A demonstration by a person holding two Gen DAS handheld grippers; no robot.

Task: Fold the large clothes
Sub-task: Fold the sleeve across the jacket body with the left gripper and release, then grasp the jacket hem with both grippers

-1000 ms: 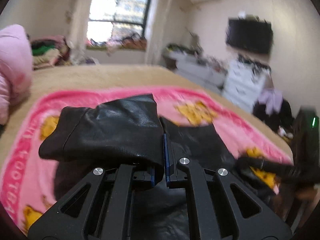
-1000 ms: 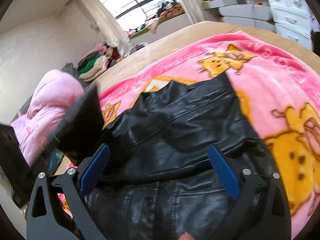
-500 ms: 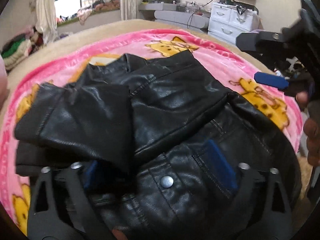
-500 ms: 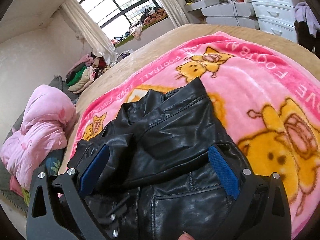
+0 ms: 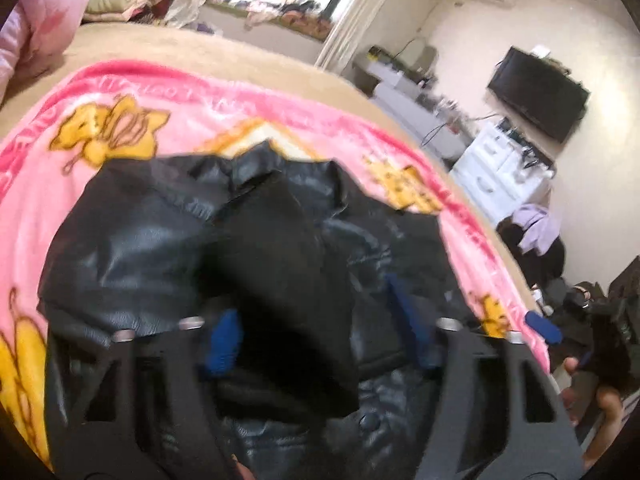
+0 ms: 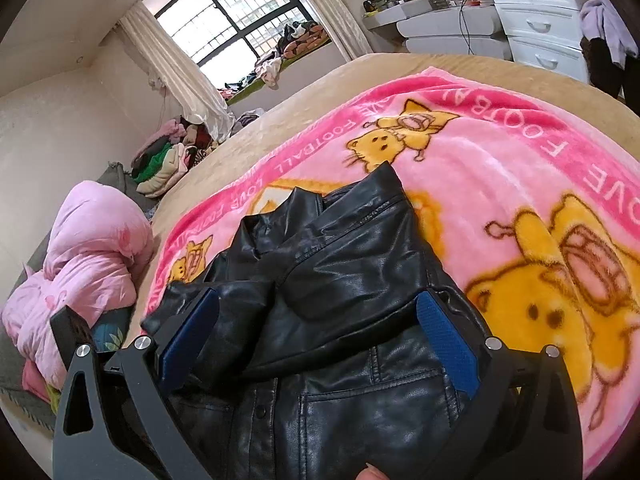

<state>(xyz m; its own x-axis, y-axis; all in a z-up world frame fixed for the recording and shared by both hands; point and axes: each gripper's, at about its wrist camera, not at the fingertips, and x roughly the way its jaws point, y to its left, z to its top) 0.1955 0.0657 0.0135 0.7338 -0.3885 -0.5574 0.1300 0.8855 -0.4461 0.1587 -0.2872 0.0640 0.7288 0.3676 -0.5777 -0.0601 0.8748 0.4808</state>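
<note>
1. The black leather jacket [image 6: 344, 304] lies on the pink cartoon-cat fleece blanket [image 6: 500, 168], both sleeves already folded across its chest; I judge the body fold remains.
2. Glossy, creased, bulky, collar away.
3. The left gripper [image 5: 316, 320], jaws just closing, straddles a sleeve fold without clamping; the right gripper [image 6: 316, 332] stands apart, empty.

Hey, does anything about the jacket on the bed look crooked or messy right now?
Yes. The black leather jacket lies bunched on the pink blanket, not flat: its collar is rumpled, and the sleeve folded across the front sits askew and creased. Nothing looks torn or spilled.
</note>
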